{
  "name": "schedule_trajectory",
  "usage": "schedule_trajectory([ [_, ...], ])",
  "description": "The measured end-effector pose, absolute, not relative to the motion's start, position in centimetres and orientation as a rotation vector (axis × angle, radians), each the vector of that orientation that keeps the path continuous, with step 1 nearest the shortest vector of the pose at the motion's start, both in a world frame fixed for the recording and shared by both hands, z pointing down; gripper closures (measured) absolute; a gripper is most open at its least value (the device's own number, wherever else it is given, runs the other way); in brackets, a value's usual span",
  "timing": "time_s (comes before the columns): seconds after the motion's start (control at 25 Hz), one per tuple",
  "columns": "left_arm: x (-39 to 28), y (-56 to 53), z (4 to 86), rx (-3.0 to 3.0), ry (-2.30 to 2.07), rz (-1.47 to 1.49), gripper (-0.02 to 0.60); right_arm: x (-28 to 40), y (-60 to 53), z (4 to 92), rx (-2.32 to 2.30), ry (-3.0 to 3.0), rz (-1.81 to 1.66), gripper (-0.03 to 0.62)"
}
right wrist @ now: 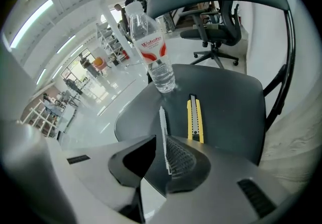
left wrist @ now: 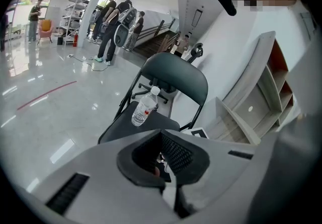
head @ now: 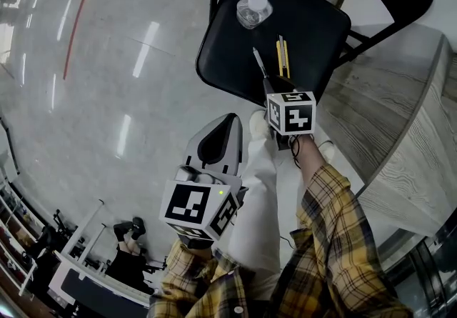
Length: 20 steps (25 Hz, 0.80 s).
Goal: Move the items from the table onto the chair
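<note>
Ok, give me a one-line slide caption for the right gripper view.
Right gripper holding a thin silver item over the black chair seat, beside a yellow utility knife and a water bottle.

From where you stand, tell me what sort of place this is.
Probably a big open indoor workspace or lab hall: a glossy pale floor, people standing by shelving racks, and a swivel office chair behind the folding chair.

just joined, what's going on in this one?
A person with a gripper in each hand is loading a black folding chair. A water bottle stands on the seat, with a yellow utility knife lying near it. The right gripper has a thin grey stick in its jaws, angled down over the seat's front. The left gripper hangs off the chair, empty, with its jaws close together.
</note>
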<state>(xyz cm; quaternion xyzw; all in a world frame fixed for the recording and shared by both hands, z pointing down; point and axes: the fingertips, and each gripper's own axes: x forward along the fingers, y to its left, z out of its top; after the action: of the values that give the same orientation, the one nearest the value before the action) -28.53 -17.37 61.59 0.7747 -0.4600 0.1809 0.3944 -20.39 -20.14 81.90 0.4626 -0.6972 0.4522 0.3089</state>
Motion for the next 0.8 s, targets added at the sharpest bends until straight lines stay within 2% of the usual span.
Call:
schedule_trajectory([
  [0.24, -27.8, -16.4, 58.5, 2.0, -1.162, 0.462, 0.577, -21.1, -19.3, 75.9, 1.307, -1.917, 1.37, 0.53],
  [0.48, -26.4, -16.4, 52.6, 2.076, -1.153, 0.431, 0.577, -21.2, -18.4, 66.1, 1.313, -2.079, 1.475, 0.531],
  [0.8, -23.1, -16.5, 41.5, 2.216, -1.129, 0.313, 0.577, -19.5, -17.3, 50.4, 1.326, -2.338, 1.38, 0.552],
])
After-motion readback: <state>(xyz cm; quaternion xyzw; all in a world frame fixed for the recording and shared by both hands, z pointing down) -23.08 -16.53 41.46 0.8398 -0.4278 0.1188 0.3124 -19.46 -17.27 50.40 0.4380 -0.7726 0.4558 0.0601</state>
